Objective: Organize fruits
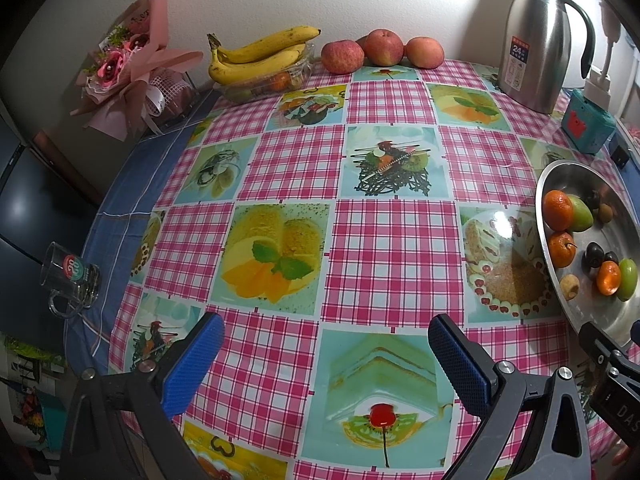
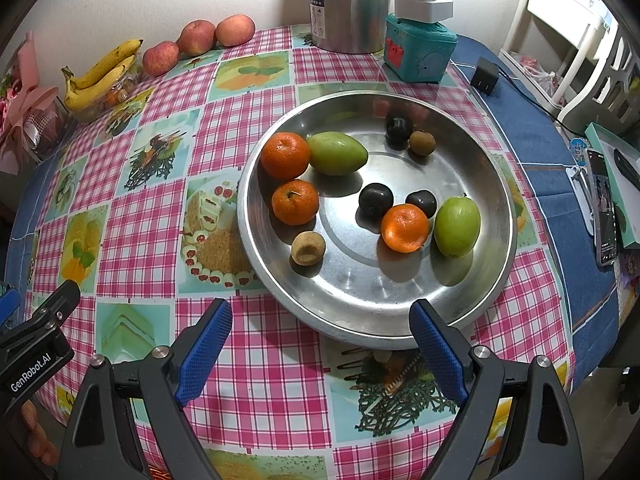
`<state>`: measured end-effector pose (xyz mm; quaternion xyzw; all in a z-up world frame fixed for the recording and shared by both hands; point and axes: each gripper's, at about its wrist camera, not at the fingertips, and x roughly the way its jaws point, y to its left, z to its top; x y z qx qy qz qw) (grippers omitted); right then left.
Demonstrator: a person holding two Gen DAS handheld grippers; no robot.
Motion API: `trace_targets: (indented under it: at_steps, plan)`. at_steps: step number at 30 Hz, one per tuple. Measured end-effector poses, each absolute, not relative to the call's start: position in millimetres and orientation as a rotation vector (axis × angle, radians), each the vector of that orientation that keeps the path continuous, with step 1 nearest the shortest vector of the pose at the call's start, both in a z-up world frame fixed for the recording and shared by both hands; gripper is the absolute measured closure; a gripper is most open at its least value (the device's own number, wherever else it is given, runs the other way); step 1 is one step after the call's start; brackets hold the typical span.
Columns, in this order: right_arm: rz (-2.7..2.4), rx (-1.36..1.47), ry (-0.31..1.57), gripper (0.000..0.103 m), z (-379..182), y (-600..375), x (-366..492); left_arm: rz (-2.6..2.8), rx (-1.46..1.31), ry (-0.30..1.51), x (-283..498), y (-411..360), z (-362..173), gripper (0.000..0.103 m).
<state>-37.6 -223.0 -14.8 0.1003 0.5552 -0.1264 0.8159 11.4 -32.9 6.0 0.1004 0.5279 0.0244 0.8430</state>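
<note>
Over the checked tablecloth [image 2: 260, 380] both tools hover spread and empty — the right gripper [image 2: 320, 344] at the near rim of the steel tray [image 2: 492, 280], the left gripper [image 1: 326, 352] over bare cloth. Tangerines [image 2: 285, 155], green fruits [image 2: 457, 226] and dark plums [image 2: 375, 200] lie mixed in the tray. Best to come down straight on one tangerine, pads clear of its neighbours — bananas [image 2: 102, 70], apples [image 2: 196, 37] and a flask [image 2: 348, 4] line the far wall.

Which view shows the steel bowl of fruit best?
The right wrist view: the whole steel bowl sits centred beyond the open right gripper, every fruit visible. The left wrist view catches only part of the bowl at its right edge, squeezed by the lens.
</note>
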Motion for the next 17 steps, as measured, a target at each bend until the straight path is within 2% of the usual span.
trace_targets:
  at_steps: [17]
  plan:
    - [-0.269, 0.213, 1.185, 0.013, -14.8, -223.0, -37.4, 0.023, 0.21, 1.092, 9.5, -35.3, 10.5, 0.0]
